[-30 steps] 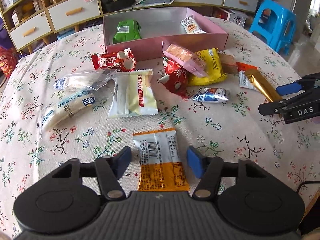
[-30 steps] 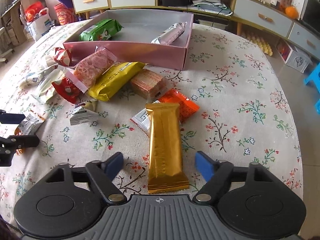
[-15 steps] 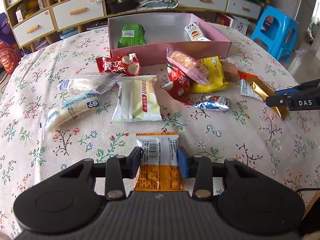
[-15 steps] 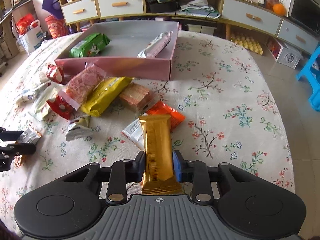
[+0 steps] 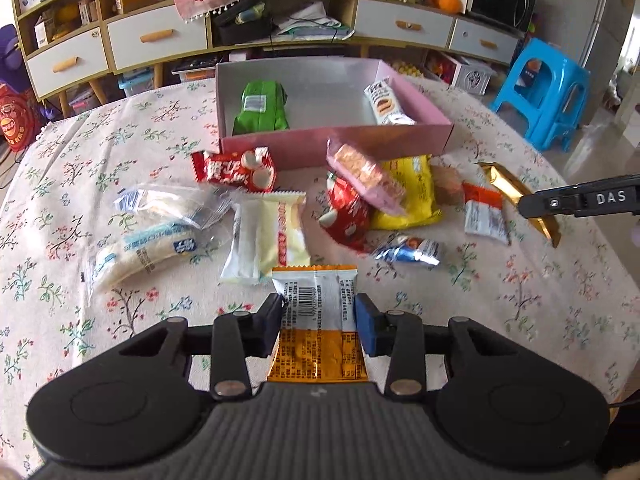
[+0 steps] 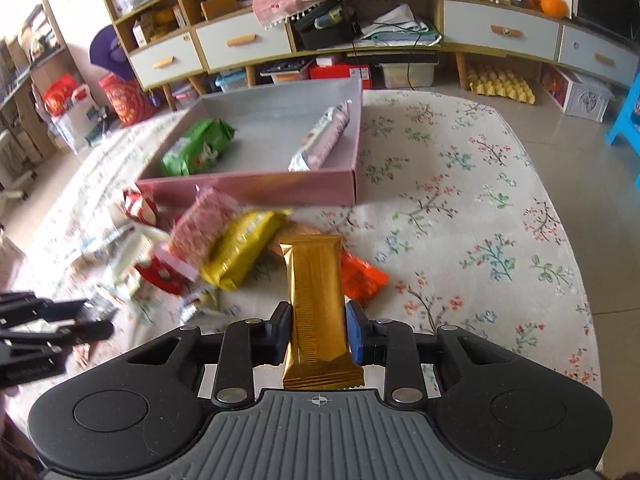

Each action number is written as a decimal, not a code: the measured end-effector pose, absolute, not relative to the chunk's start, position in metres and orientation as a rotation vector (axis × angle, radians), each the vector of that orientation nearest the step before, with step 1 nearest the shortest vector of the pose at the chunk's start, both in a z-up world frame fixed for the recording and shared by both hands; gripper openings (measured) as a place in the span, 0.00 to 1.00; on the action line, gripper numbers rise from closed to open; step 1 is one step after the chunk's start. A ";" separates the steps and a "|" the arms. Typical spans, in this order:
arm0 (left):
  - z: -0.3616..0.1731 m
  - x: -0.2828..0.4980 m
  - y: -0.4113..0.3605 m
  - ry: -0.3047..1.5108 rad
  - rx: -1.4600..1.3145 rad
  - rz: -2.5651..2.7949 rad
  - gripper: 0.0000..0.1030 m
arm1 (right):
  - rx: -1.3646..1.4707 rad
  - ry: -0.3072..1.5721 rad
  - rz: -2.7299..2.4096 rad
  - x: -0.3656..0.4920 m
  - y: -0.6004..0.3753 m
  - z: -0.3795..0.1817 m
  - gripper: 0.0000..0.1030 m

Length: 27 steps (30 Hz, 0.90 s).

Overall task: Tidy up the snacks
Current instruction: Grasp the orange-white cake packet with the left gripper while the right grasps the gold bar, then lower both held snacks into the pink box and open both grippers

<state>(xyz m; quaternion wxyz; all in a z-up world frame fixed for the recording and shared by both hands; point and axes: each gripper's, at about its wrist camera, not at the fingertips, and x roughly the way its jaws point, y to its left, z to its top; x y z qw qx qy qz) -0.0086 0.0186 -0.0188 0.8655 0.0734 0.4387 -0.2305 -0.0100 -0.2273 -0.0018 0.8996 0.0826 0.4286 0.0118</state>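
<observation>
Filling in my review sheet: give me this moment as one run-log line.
left claw: shut on orange-white packet | right claw: shut on gold bar | pink box: holds green pack, pink-white pack | other snacks on tablecloth

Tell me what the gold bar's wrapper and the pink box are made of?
The gold bar's wrapper looks like shiny metallic foil or foil-look plastic: it glints, with crimped, sealed ends. The pink box seems to be cardboard: flat, matte walls with crisp folded corners and a grey inside.

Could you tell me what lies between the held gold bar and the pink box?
In the right wrist view, a yellow packet and a brownish snack lie between the gold bar and the pink box.
</observation>
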 end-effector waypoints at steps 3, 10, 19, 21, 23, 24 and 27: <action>-0.011 -0.004 0.016 0.898 0.138 -0.484 0.35 | 0.208 0.881 0.023 -0.003 -0.229 0.004 0.26; 0.008 0.015 0.006 0.848 0.090 -0.475 0.35 | 0.261 0.844 0.023 0.017 -0.228 0.021 0.26; 0.016 0.049 -0.010 0.815 0.020 -0.468 0.35 | 0.301 0.811 0.044 0.052 -0.215 0.036 0.26; 0.017 0.056 -0.012 0.808 0.008 -0.464 0.35 | 0.309 0.806 0.050 0.059 -0.213 0.037 0.26; 0.018 0.063 -0.016 0.799 -0.003 -0.459 0.35 | 0.319 0.800 0.054 0.066 -0.211 0.039 0.27; 0.019 0.066 -0.017 0.789 -0.010 -0.453 0.35 | 0.326 0.797 0.056 0.070 -0.210 0.039 0.27; 0.019 0.078 -0.023 0.756 -0.027 -0.434 0.35 | 0.357 0.784 0.058 0.083 -0.211 0.039 0.27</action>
